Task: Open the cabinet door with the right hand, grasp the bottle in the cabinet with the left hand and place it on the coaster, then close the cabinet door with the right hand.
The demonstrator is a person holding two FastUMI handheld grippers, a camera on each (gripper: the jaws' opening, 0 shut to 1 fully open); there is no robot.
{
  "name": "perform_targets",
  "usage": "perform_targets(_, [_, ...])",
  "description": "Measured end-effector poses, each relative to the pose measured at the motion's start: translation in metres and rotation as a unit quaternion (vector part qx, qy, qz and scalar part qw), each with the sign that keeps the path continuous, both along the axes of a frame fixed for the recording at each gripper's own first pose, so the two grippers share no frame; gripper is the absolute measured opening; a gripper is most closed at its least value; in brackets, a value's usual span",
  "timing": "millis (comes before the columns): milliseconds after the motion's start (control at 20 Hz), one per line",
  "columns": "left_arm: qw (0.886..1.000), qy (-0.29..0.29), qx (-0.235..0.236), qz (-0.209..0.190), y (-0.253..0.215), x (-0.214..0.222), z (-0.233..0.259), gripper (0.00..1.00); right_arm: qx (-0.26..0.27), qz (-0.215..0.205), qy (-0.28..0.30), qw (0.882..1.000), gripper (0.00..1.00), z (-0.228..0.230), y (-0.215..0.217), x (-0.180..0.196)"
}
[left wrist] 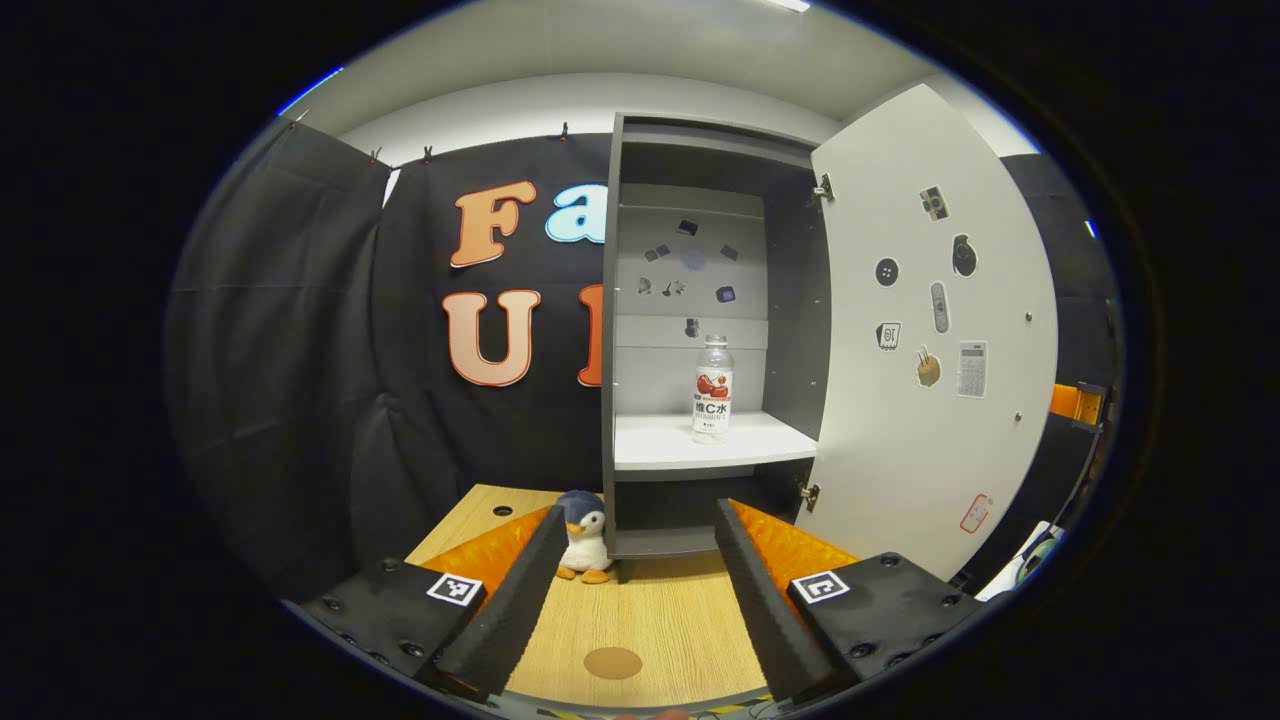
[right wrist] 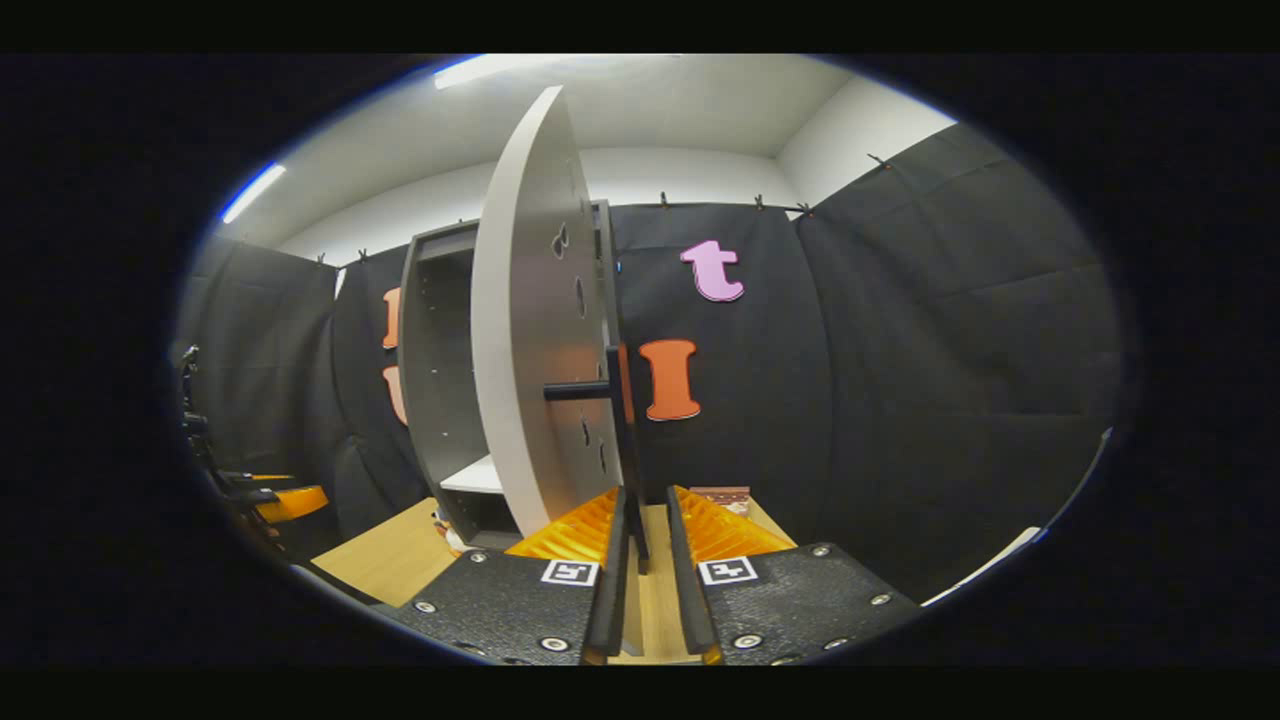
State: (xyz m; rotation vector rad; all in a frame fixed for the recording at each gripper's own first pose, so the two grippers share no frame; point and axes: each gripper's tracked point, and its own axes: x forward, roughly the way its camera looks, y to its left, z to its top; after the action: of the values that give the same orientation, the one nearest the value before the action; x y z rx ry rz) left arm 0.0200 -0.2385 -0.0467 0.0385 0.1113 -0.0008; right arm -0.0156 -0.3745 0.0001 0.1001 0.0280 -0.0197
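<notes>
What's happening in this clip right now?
The cabinet door stands open. The right claw is nearly closed around the door's black handle, though actual contact is hard to tell. The bottle stands upright on the cabinet shelf, not yet touched. The left claw is open and faces the bottle from a distance, above the table, where the round coaster lies.

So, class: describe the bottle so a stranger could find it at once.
Find the tall grey cabinet with its white door swung open. On its white shelf stands the bottle, upright and alone: clear plastic with a red and white label.
</notes>
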Motion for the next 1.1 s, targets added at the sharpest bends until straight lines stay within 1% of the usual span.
perform_targets(100, [1.000,-0.003,-0.008,0.002,0.002,0.001,0.003,0.96,0.003,0.002,-0.013,1.000,0.22,0.012,0.005,-0.015])
perform_targets(150, [1.000,-0.003,-0.013,0.001,0.001,0.004,0.003,0.94,-0.001,0.003,-0.026,1.000,0.22,0.020,0.010,-0.025])
perform_targets(250, [1.000,0.001,-0.018,0.002,0.002,0.011,0.001,0.99,-0.002,0.005,-0.053,0.999,0.22,0.041,0.018,-0.047])
perform_targets(300, [1.000,0.002,-0.018,0.001,0.000,0.016,0.001,0.96,0.003,0.017,-0.060,0.998,0.22,0.046,0.029,-0.058])
perform_targets(400, [1.000,-0.001,-0.021,-0.006,-0.006,0.031,0.000,0.96,0.005,0.059,-0.078,0.995,0.21,0.058,0.068,-0.082])
perform_targets(500, [0.999,0.004,-0.025,-0.019,-0.017,0.047,-0.006,0.96,-0.019,0.087,-0.081,0.993,0.21,0.058,0.102,-0.094])
perform_targets(550, [0.999,0.002,-0.026,-0.027,-0.023,0.056,-0.005,0.94,-0.027,0.098,-0.076,0.992,0.21,0.053,0.118,-0.094])
perform_targets(600, [0.999,-0.001,-0.024,-0.034,-0.028,0.067,-0.003,0.95,-0.028,0.107,-0.070,0.991,0.30,0.047,0.132,-0.093])
perform_targets(700, [0.999,-0.005,-0.016,-0.045,-0.038,0.091,-0.004,0.99,-0.021,0.117,-0.060,0.991,0.23,0.036,0.159,-0.081])
perform_targets(750, [0.998,-0.006,-0.015,-0.053,-0.043,0.103,-0.007,0.96,-0.017,0.113,-0.060,0.992,0.30,0.032,0.165,-0.070])
perform_targets(800, [0.998,-0.006,-0.016,-0.061,-0.049,0.116,-0.007,0.96,-0.015,0.115,-0.057,0.992,0.24,0.028,0.171,-0.060])
perform_targets(850, [0.997,-0.007,-0.018,-0.069,-0.056,0.128,-0.008,0.94,-0.017,0.111,-0.052,0.992,0.25,0.023,0.178,-0.051])
perform_targets(900, [0.997,-0.010,-0.019,-0.075,-0.060,0.142,-0.006,0.96,-0.021,0.099,-0.055,0.993,0.18,0.024,0.175,-0.041])
perform_targets(950, [0.996,-0.013,-0.020,-0.083,-0.065,0.157,-0.004,0.96,-0.023,0.091,-0.058,0.994,0.25,0.026,0.176,-0.030])
perform_targets(1000, [0.996,-0.016,-0.018,-0.089,-0.069,0.173,-0.002,0.99,-0.025,0.084,-0.058,0.995,0.26,0.025,0.177,-0.021])
perform_targets(1050, [0.995,-0.021,-0.017,-0.094,-0.072,0.190,0.001,0.96,-0.028,0.074,-0.053,0.995,0.27,0.020,0.178,-0.009])
perform_targets(1100, [0.994,-0.025,-0.015,-0.101,-0.075,0.207,0.003,0.96,-0.034,0.065,-0.047,0.996,0.28,0.014,0.178,0.004])
